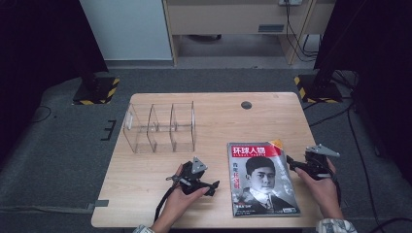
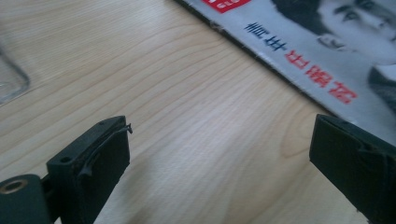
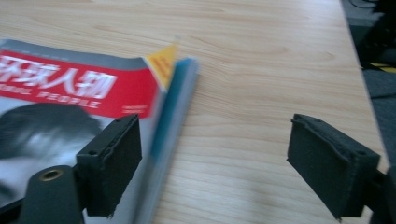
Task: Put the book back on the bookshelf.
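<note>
Two open claws, magazine (image 1: pixel 262 177) lying between

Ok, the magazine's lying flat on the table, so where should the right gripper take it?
Probably at the magazine's right edge near the top corner, coming in from the right. There the cover lifts slightly off the table, giving a jaw room underneath. The right gripper already sits beside that edge, jaws open.
</note>
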Available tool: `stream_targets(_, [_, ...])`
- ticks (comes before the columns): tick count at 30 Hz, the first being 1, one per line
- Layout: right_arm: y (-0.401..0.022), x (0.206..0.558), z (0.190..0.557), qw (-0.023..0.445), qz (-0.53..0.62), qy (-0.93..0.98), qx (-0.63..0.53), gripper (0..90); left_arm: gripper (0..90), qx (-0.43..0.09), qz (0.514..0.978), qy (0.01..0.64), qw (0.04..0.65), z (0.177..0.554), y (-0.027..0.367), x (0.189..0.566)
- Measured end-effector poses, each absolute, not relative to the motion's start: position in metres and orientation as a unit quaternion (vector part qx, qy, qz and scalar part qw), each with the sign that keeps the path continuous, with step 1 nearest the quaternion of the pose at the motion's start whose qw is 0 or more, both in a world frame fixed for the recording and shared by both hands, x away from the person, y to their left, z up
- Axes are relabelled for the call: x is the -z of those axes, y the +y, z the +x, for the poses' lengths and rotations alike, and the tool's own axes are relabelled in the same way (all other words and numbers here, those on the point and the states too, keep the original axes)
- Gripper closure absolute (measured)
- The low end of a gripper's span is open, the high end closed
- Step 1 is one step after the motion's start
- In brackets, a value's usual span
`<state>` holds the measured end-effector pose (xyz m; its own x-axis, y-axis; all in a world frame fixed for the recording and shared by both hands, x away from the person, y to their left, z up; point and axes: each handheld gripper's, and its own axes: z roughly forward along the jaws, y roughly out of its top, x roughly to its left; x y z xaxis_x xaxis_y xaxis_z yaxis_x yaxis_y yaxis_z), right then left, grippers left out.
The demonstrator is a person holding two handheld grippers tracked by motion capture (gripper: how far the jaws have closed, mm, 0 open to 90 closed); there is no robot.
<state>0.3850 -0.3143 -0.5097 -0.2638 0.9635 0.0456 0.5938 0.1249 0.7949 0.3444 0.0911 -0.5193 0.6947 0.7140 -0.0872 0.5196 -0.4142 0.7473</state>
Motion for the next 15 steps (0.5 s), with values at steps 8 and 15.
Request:
stream_targets(8, [-0.306, 0.507, 0.378, 0.218, 0.516, 0.735, -0.381, 16.4, 25.1, -0.109, 0.842, 0.331, 0.413, 0.328, 0.062, 0.514])
stream_targets(15, [-0.302, 0.518, 0.381, 0.194, 0.504, 0.759, -0.363, 28.5, 36.7, -0.072, 0.846, 0.309, 0.428, 0.318, 0.042, 0.513])
